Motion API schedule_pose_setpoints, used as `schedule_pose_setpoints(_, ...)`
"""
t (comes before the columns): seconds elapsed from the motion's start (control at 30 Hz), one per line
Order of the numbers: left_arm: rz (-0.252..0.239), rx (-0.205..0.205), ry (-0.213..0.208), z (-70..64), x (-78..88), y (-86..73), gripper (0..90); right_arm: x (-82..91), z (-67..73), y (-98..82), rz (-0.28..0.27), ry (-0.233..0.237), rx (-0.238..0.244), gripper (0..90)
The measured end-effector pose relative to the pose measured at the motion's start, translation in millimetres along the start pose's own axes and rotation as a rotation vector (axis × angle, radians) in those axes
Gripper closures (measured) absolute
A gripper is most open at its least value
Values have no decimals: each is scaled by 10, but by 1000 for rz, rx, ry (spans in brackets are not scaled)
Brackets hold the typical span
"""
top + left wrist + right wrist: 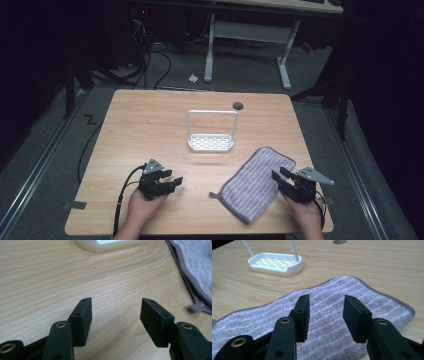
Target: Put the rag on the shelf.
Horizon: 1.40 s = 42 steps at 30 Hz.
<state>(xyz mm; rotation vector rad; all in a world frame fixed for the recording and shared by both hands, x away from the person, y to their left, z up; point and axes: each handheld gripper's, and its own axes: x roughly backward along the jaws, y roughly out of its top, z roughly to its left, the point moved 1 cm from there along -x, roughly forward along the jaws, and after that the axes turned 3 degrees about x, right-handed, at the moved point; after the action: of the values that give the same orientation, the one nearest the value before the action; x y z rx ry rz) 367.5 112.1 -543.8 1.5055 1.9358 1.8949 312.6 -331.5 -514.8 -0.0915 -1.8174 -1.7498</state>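
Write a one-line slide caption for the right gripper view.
Open right gripper poised over a purple striped towel on the wooden table, white rack beyond.

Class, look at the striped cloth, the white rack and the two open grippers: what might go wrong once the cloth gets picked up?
1. The right gripper hovers open over the flat purple cloth; its fingers may pinch only the pile and slip.
2. The left gripper is apart from the cloth's near corner, so a one-sided lift could let it sag and drag.
3. A dragged cloth might knock the light white rack.
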Motion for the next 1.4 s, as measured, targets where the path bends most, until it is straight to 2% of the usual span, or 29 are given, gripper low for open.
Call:
schedule_pose_setpoints(0.07, 2, -30, 14, -19, -19, 11, 426, -3, 34, -20, 6, 3, 15, 580)
schedule_pose_setpoints(0.17, -4, -31, 14, -26, -22, 9, 423, 12, 68, -36, 13, -2, 53, 580)
schedule_pose_setpoints(0.3, -20, -47, 25, -45, 8, 11, 423, 24, 45, -58, 18, 13, 49, 579)
schedule_pose_setpoints(0.4, -59, -17, 12, -38, 54, 21, 428, 24, 14, -75, 24, 13, 43, 585)
schedule_pose_setpoints(0.5, -64, -8, 11, -38, 52, 28, 447, 24, -16, -80, 30, 16, 43, 606)
schedule_pose_setpoints(0.57, -63, 0, 6, -39, 51, 46, 466, 14, -60, -88, 55, -4, 35, 707)
schedule_pose_setpoints(0.6, -63, 0, 6, -39, 51, 46, 485, 14, -60, -88, 55, -4, 35, 707)
schedule_pose_setpoints(0.63, -65, -2, 6, -40, 56, 44, 502, -6, -104, -93, 80, 1, 24, 818)
schedule_pose_setpoints(0.7, -50, -2, 2, -44, 57, 40, 534, -47, -134, -102, 123, -19, 14, 900)
schedule_pose_setpoints(0.8, -39, 9, -8, -39, 62, 40, 584, -111, -156, -111, 170, -42, 32, 900)
schedule_pose_setpoints(0.83, -41, 12, -9, -37, 64, 41, 600, -147, -159, -118, 197, -48, 36, 900)
schedule_pose_setpoints(0.87, -41, 16, -10, -35, 62, 42, 640, -226, -148, -144, 249, -54, 64, 900)
schedule_pose_setpoints(0.97, -33, 28, -19, -37, 55, 43, 666, -269, -122, -150, 255, -42, 70, 900)
schedule_pose_setpoints(1.0, -31, 29, -34, -57, 51, 43, 666, -309, -91, -133, 254, -25, 82, 900)
schedule_pose_setpoints(1.03, -31, 29, -34, -57, 51, 43, 666, -309, -91, -133, 254, -25, 82, 900)
schedule_pose_setpoints(1.07, -28, 16, -38, -98, 43, 44, 666, -355, -31, -122, 248, -3, 97, 900)
schedule_pose_setpoints(1.2, -23, 0, -51, -159, 23, 49, 666, -426, 79, -97, 244, 33, 128, 900)
schedule_pose_setpoints(1.23, -19, -4, -65, -199, 1, 58, 669, -468, 169, -85, 243, 53, 145, 900)
schedule_pose_setpoints(1.4, -7, -39, -83, -317, -113, 101, 690, -552, 396, -64, 238, 95, 206, 900)
